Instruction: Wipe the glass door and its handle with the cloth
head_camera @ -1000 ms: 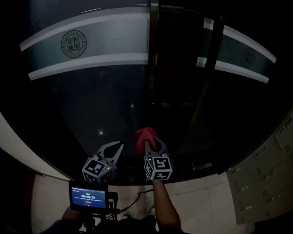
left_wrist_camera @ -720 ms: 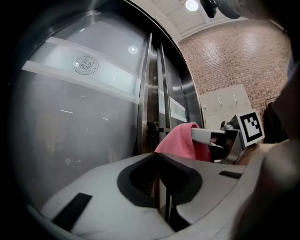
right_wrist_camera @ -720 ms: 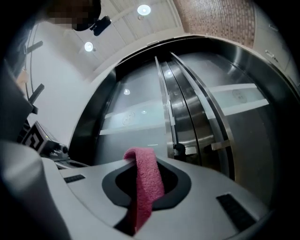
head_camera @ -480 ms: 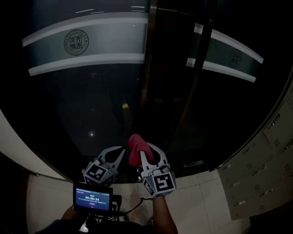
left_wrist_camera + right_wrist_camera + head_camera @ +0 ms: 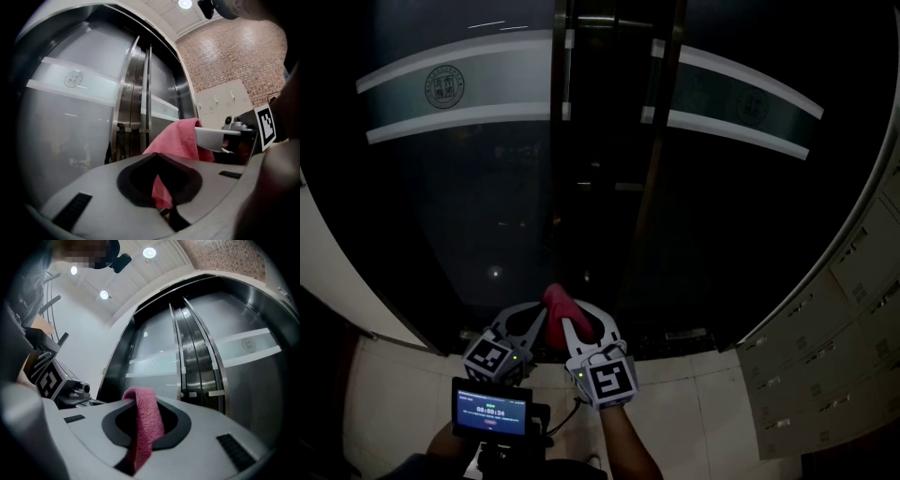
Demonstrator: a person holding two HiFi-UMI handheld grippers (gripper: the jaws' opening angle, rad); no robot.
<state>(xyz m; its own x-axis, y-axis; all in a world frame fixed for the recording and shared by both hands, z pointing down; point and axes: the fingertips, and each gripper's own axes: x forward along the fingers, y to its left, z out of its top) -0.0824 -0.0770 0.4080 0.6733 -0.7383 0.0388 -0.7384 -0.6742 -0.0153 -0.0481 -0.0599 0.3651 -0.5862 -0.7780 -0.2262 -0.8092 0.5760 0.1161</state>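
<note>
Ahead of the 2 grippers stands the glass door (image 5: 459, 216), its handle (image 5: 149, 93) upright. The right hand-held gripper (image 5: 143, 401) pinches the cloth (image 5: 558, 305); the left hand-held gripper (image 5: 157, 154), just beside it, has its jaws together. It is better to go nearer, press the cloth flat and wipe in overlapping strokes.

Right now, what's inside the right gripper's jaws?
The cloth is pinched in the right gripper, with a fold poking past the tips. Its lower end runs down between the jaws and is covered there.

Left tool (image 5: 157, 155) with jaws together, pink cloth (image 5: 176, 140) held by right tool (image 5: 208, 137) beyond, glass door (image 5: 70, 117) behind
</note>
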